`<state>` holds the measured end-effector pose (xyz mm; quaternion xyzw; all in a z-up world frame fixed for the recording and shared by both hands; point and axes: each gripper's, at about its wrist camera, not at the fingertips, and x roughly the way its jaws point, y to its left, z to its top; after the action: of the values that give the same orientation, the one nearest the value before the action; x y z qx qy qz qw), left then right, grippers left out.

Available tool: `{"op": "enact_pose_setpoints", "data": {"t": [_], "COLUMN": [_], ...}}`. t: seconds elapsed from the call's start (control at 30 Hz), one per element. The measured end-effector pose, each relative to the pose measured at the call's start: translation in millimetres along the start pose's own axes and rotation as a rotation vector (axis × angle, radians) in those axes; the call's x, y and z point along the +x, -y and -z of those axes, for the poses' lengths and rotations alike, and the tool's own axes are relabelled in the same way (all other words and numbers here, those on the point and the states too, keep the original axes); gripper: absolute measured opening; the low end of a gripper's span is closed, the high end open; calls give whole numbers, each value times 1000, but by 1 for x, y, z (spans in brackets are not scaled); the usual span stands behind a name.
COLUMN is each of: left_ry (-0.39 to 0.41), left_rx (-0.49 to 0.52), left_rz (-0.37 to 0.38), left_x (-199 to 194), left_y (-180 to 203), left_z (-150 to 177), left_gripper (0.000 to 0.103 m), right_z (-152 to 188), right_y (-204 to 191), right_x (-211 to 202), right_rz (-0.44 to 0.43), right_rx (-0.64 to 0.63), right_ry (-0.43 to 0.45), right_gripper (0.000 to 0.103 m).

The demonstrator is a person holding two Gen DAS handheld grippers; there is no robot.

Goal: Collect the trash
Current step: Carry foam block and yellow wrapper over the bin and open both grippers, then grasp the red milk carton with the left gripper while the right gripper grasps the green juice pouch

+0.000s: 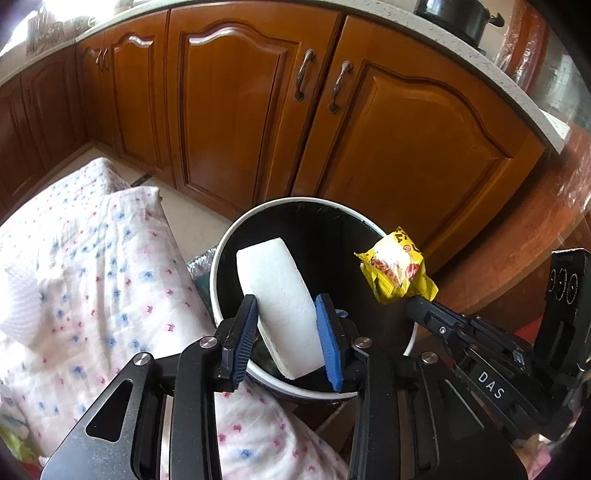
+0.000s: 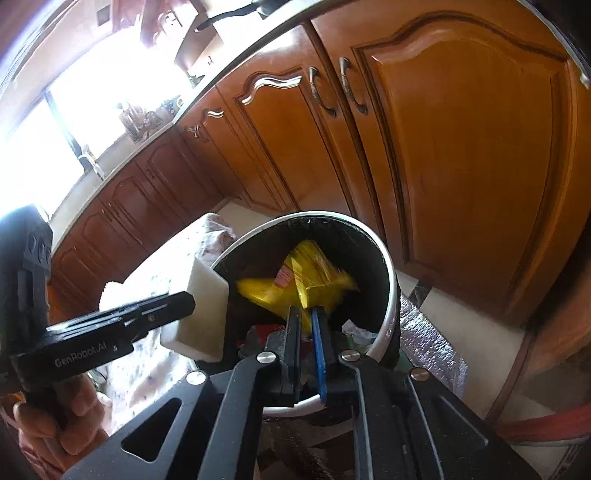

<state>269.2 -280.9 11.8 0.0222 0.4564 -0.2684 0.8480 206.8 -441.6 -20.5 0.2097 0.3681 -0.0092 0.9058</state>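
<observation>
A black trash bin with a white rim [image 1: 221, 258] [image 2: 391, 288] stands on the floor before the wooden cabinets. My left gripper [image 1: 286, 299] is shut on a white foam block [image 1: 280, 295] [image 2: 199, 314], held over the bin's near left side. My right gripper [image 2: 306, 310] is over the bin mouth, and a crumpled yellow snack wrapper [image 2: 310, 280] [image 1: 397, 271] sticks up from between its fingertips, blurred in the right wrist view. Red and white scraps [image 2: 266, 332] lie in the bin.
A floral cloth [image 1: 92, 258] covers something left of the bin. Wooden cabinet doors [image 1: 240, 110] stand close behind it. A silver foil bag [image 2: 428, 343] lies on the floor to the bin's right. A dark pot [image 1: 458, 18] sits on the counter. A hand [image 2: 55, 417] grips the left tool.
</observation>
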Motion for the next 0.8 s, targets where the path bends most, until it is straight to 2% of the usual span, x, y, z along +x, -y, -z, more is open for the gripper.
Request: {"op": "enact_pose_setpoints", "data": {"t": [0.07,0.1,0.17,0.27,0.33,0.43,0.57,0.8], "left_ry": [-11,-16,-12,-4,5,21,47,95], "left_rx": [-18,-26,-35,-39,-44,-60,-79,-148], "left_rz": [4,8,10,16,19,17,-6,-43], "left_x": [3,5,5,2,-3,-12,-28,-65], "left_y": [-2,-3,-5,-8,-11,-17,-28,-62], "left_z": [0,-2,-2,1,5,14,34,78], "left_gripper": [38,45,52,52,52,52,52,52], "right_z": [0,1,3,7,12,21,32,53], "right_y": [3,4,5,5,6,0,-12,-46], "right_x": [-2,-3,-7,-11,-14,-20,-27,-35], "right_rz": [-6,-10,-24,-42,-54,-71,-75,-117], "right_rx": [12,18,30,44,52,50,34,-8], "right_ry": [7,11,22,32,41,64,76,71], "right_gripper": [20,25,29,36,55,74,79,94]}}
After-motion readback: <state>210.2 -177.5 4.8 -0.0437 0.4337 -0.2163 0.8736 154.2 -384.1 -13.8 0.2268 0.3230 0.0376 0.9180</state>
